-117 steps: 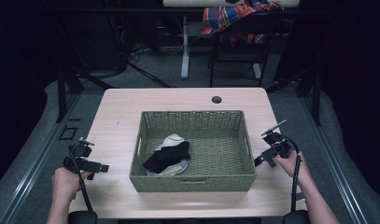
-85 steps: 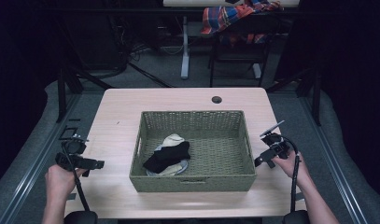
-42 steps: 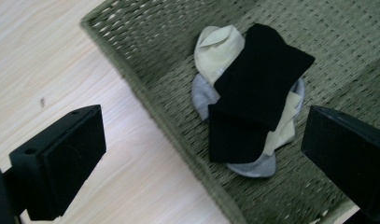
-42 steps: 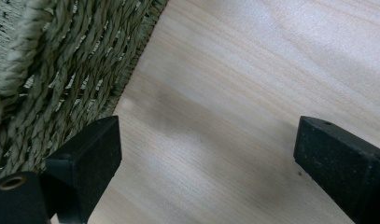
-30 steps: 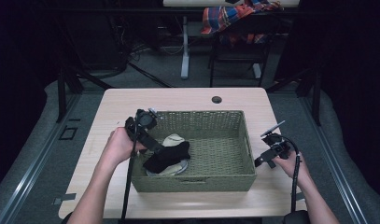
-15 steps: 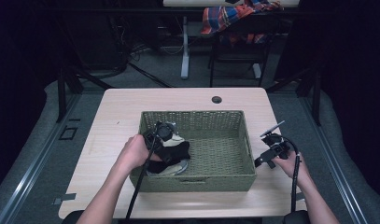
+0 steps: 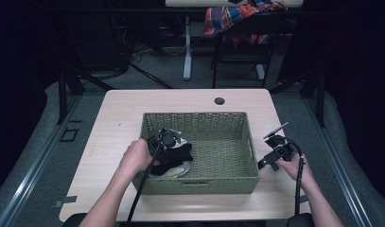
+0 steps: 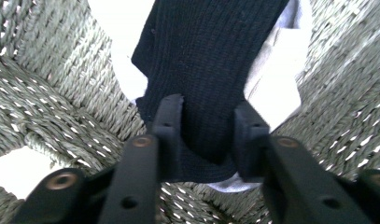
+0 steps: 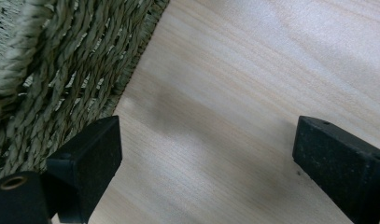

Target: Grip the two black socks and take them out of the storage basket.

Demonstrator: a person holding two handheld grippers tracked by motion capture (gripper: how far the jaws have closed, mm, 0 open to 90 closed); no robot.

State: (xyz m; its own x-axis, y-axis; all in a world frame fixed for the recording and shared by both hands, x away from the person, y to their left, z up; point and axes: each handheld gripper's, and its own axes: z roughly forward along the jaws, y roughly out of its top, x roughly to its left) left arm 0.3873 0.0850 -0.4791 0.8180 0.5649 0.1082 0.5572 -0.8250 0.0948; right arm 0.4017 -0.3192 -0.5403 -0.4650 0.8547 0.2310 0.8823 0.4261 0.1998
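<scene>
Left gripper (image 8: 204,128) has just closed, apparently pinching black sock (image 8: 211,60) inside basket (image 7: 199,119).

Blk ribbed sock (image 8: 211,60) – green woven basket (image 7: 199,120)

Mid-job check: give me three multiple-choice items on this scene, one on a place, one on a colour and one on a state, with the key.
1. Where does the black knit garment lie?
A. on the bare table
B. inside the woven basket
C. on the chair behind

2. What colour is the cloth under that garment?
A. white
B. red
C. green

3. How do the fingers of the right gripper stand?
A. closed on cloth
B. closed on the basket rim
C. wide apart over bare table

Key: B, basket weave surrounds it in the left gripper view; A, pale cloth shows on both sides of it; C, only wood lies between the fingers.
</scene>
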